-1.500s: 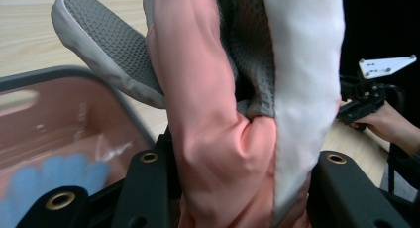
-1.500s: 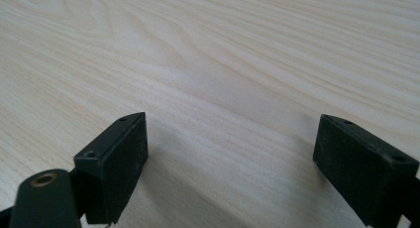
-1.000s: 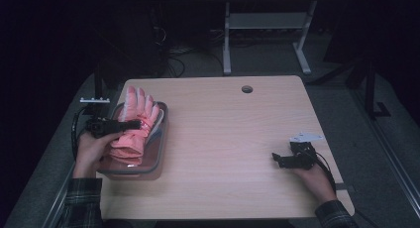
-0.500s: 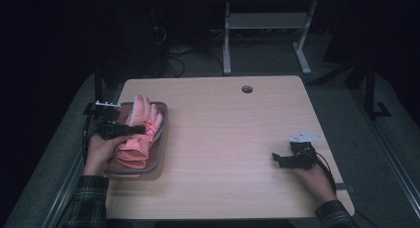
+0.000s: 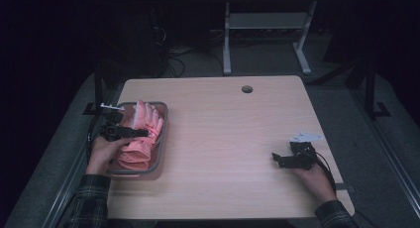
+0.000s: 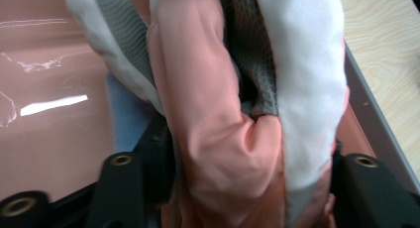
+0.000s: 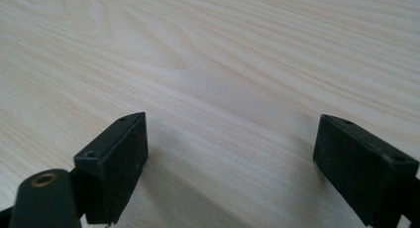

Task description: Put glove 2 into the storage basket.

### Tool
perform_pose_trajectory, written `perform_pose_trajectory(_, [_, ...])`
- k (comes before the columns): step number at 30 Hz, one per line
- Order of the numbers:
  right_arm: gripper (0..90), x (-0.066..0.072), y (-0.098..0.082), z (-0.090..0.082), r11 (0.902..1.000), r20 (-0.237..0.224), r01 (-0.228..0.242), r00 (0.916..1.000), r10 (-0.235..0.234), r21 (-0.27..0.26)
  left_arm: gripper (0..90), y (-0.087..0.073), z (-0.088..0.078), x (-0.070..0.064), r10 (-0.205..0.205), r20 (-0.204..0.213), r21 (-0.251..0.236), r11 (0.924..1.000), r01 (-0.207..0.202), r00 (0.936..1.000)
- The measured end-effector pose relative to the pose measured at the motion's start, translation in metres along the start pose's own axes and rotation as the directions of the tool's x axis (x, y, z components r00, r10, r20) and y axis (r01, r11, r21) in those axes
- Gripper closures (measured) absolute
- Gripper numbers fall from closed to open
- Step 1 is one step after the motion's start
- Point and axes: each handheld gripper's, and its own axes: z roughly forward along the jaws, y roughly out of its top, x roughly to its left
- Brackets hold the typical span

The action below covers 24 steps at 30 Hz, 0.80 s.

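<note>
Our left gripper (image 5: 141, 133) has just been opening its jaws. They now stand partly apart, one on either side of the pink glove (image 5: 141, 139), which still fills the gap between them. In the left gripper view the glove (image 6: 233, 114) bulges up between the two black jaws in pink, white and grey mesh panels; we cannot tell whether the pads still press on the fabric. Compared with a second ago, this hand has come down, and the glove that stood higher above the tray (image 5: 161, 161) now lies down inside it. We judge that this is the release: the glove is placed, and the jaws are letting go.

The tray is a shallow, grey-rimmed container at the left edge of the wooden table (image 5: 233, 139). It holds the glove alone, with the finger end pointing away from us.

Our right gripper (image 5: 276, 159) rests on the table near the right edge, well apart from the tray. Its jaws stand wide apart over bare wood, holding nothing.
</note>
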Motion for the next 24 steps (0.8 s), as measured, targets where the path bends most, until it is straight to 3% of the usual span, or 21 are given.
perform_pose_trajectory(5, [13.0, 0.000, 0.000, 0.000, 1.0000, 0.000, 0.000, 1.0000, 0.000, 0.000, 28.0, 0.001, -0.002, -0.001, 0.014, 0.015, 0.002, 0.9999, -0.014, 0.9998])
perform_pose_trajectory(9, [13.0, 0.000, 0.000, 0.000, 1.0000, 0.000, 0.001, 1.0000, -0.001, 0.000, 21.8, 0.003, -0.010, -0.003, 0.035, -0.034, -0.013, 0.9993, -0.036, 0.9988])
perform_pose_trajectory(17, [13.0, 0.000, 0.000, 0.000, 1.0000, 0.000, 0.000, 1.0000, 0.000, 0.000, 19.4, 0.006, -0.026, -0.001, 0.044, -0.057, -0.058, 0.9972, -0.047, 0.9974])
perform_pose_trajectory(24, [13.0, 0.000, 0.000, 0.000, 1.0000, 0.000, 0.000, 1.0000, 0.000, 0.000, 18.7, 0.009, -0.047, -0.001, 0.072, -0.079, -0.115, 0.9900, -0.081, 0.9943])
